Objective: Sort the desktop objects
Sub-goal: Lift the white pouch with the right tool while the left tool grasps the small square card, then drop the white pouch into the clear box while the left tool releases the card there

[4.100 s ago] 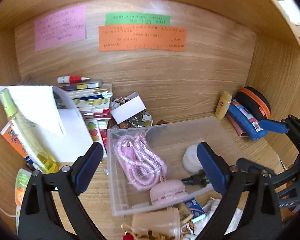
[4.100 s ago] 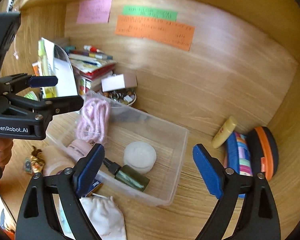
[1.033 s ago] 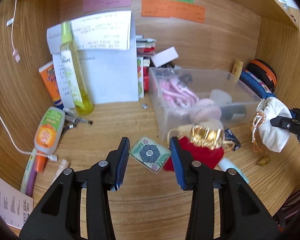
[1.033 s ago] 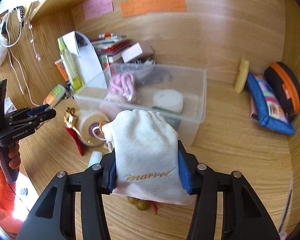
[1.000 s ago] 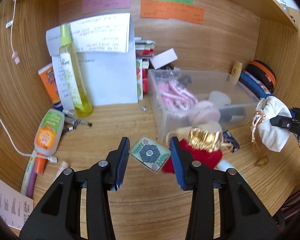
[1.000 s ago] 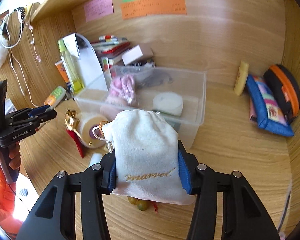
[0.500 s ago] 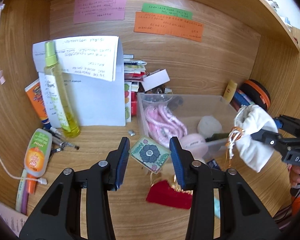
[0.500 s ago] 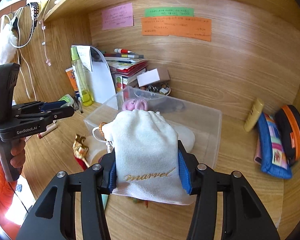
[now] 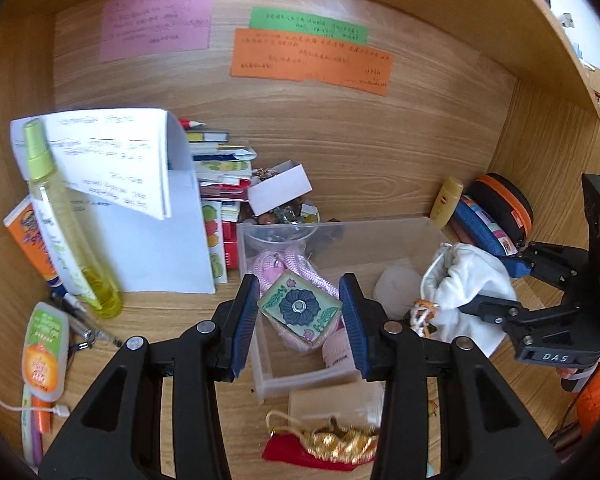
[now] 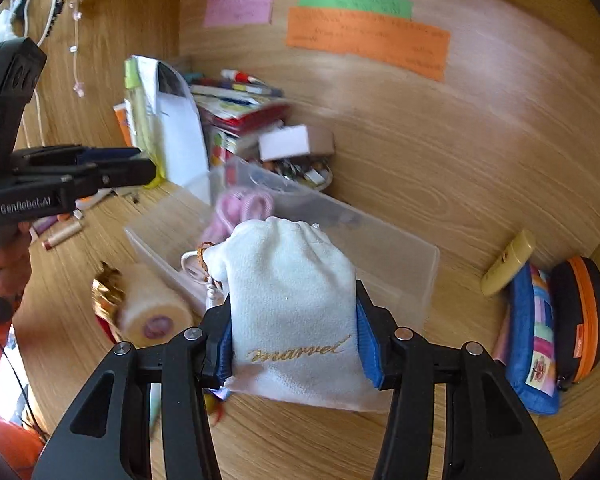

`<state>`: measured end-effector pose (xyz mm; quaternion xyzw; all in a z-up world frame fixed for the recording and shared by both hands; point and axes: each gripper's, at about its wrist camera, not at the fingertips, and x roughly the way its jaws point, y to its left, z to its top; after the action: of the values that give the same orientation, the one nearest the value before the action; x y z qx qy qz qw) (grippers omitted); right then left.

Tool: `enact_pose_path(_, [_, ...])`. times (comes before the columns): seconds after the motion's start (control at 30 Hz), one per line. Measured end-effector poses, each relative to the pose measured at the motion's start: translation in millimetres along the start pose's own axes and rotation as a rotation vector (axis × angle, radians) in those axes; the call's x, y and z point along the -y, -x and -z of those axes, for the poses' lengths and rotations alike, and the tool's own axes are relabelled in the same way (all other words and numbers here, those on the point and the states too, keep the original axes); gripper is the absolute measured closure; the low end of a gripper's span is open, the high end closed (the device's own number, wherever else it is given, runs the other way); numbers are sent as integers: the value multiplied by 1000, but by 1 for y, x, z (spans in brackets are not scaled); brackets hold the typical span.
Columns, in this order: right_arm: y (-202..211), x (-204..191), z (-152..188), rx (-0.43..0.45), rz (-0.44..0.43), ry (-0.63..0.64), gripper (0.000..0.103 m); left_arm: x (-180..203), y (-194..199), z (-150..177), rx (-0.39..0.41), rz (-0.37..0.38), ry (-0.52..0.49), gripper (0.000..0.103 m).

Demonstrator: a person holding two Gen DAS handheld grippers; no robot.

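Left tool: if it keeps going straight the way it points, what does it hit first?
Probably the pink cord inside the clear bin, just past the flower tile the left tool holds. Depth is unclear; the bin's near wall could come first.

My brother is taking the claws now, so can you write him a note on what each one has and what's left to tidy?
Left claw: shut on the square flower tile, over the clear bin.
Right claw: shut on the white drawstring pouch, over the bin's near right side.
Already in the bin: pink cord, a white round thing, a pink round thing.
Left: drop both in. The gold and red charm and a roll-shaped thing lie in front of the bin.
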<state>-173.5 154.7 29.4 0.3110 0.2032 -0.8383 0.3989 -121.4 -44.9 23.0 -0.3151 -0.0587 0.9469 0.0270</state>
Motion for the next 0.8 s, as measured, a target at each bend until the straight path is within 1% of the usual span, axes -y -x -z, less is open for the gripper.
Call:
enact_pose_path(0.07, [1, 9, 1, -6, 0, -13, 57, 2, -8, -2, -11, 3, -3, 62])
enact_pose_path(0.2, [0, 16, -2, -11, 69, 17, 57, 3, -28, -7, -50, 33, 9, 62])
enact_pose_path(0.3, [-2, 20, -5, -17, 72, 28, 57, 5, -41, -8, -70, 33, 3, 62])
enact_pose_path(0.4, [-8, 15, -7, -14, 114, 78, 57, 6, -49, -7, -88, 40, 6, 62])
enact_pose_path(0.57, [-22, 9, -13, -7, 157, 138, 57, 7, -61, -2, -119, 41, -6, 62])
enact_pose_path(0.67, [-34, 2, -15, -13, 199, 191, 57, 8, -66, 1, -130, 31, -17, 62])
enact_pose_path(0.73, [-45, -1, -13, -34, 209, 217, 57, 8, -69, 3, -147, 40, -17, 62])
enact_pose_path(0.8, [-50, -1, -12, -44, 199, 210, 57, 8, -70, 4, -152, 36, -18, 62])
